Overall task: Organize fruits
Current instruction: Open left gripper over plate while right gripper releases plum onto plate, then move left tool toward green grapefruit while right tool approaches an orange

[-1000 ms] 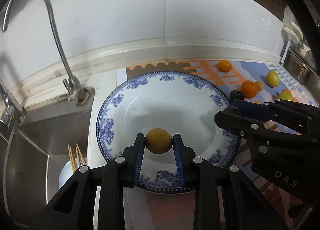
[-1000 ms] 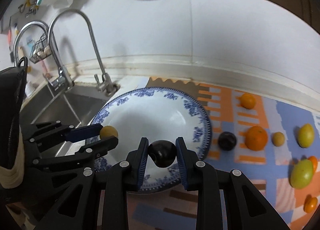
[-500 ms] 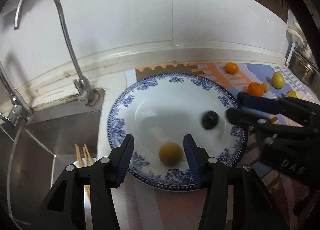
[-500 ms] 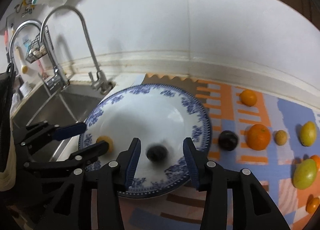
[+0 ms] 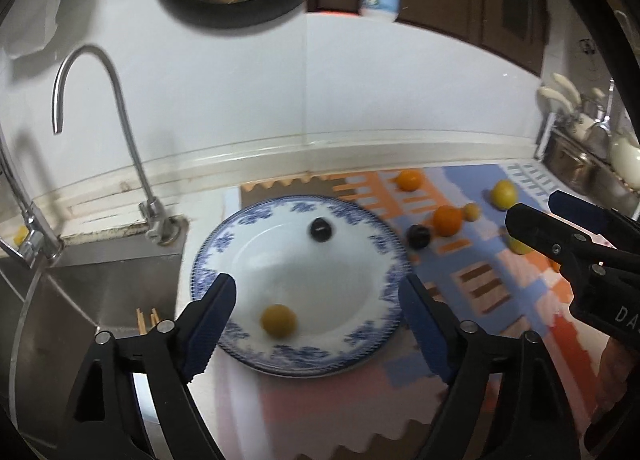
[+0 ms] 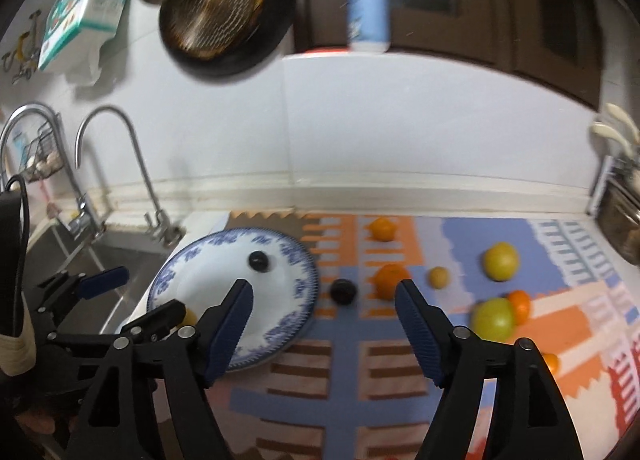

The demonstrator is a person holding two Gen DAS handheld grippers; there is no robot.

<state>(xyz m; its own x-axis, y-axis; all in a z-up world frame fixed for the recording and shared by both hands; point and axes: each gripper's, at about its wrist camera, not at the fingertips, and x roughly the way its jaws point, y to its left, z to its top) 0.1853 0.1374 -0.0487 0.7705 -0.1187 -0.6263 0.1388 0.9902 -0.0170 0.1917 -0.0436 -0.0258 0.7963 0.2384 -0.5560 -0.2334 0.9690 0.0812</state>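
Note:
A blue-and-white plate [image 5: 372, 228] lies on the counter beside the sink. On it rest a yellow-brown fruit [image 5: 279, 321] near the front rim and a dark round fruit [image 5: 321, 229] near the far rim. My left gripper [image 5: 316, 288] hangs above the plate's front; its jaws are opening and hold nothing. In the right wrist view my right gripper [image 6: 324, 290] is above the mat beside the plate [image 6: 292, 256]. Its jaws are also opening and hold nothing. Beyond them lie a dark plum [image 6: 343, 291] and an orange [image 6: 390, 280]. The left gripper [image 6: 150, 290] partly hides the yellow-brown fruit [image 6: 189, 317].
Several more fruits lie on the patterned mat [image 6: 400, 380] to the right, among them a yellow one [image 6: 500, 261], a green one [image 6: 494, 318] and a small orange [image 6: 382, 229]. A faucet [image 5: 120, 132] and a steel sink [image 5: 100, 292] with chopsticks are on the left. A metal rack [image 5: 580, 156] is at the far right.
Both grippers opened and let their fruits go onto the plate, then drew back and upward. The dark fruit rolled to the plate's far side. The right gripper swung right over the mat.

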